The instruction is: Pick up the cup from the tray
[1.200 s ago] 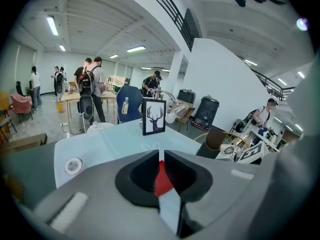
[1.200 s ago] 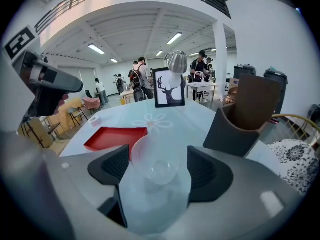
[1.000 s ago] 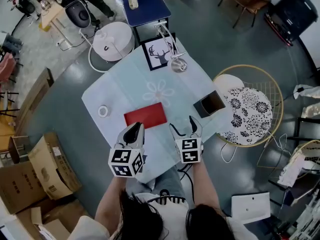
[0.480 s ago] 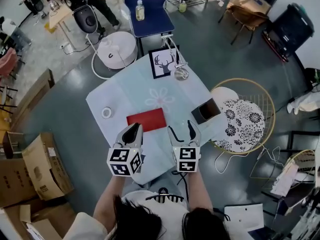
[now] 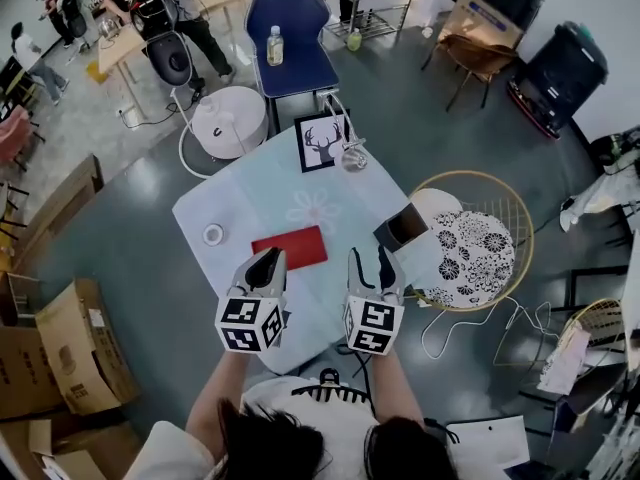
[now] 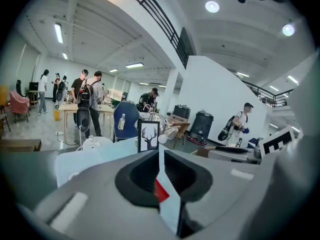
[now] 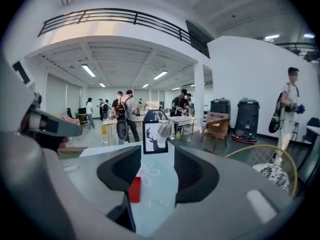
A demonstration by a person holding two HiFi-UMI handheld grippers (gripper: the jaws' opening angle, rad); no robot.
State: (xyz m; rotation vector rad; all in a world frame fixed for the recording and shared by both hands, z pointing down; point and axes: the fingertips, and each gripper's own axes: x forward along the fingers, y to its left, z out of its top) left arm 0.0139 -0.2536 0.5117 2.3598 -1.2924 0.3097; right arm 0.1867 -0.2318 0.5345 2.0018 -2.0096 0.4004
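Observation:
A flat red tray [image 5: 290, 248] lies on the pale blue table [image 5: 250, 193]; nothing stands on it that I can make out. A small white round thing [image 5: 213, 234], perhaps the cup, sits on the table left of the tray. My left gripper [image 5: 266, 261] hovers at the tray's near left corner, shut and empty; a sliver of the tray [image 6: 161, 191] shows through its slit. My right gripper [image 5: 369, 258] is open and empty, just right of the tray [image 7: 134, 189].
A framed deer picture [image 5: 320, 141] and a desk lamp [image 5: 352, 156] stand at the table's far side. A dark box [image 5: 403, 230] sits at the right edge. A round wicker chair [image 5: 475, 243] is to the right, a blue chair [image 5: 290, 30] beyond, and cardboard boxes [image 5: 70, 343] to the left.
The head view has drifted, so the table sits slightly differently in frame. The right gripper's fingers stand a little closer together than before. Both grippers stay at the table's near edge.

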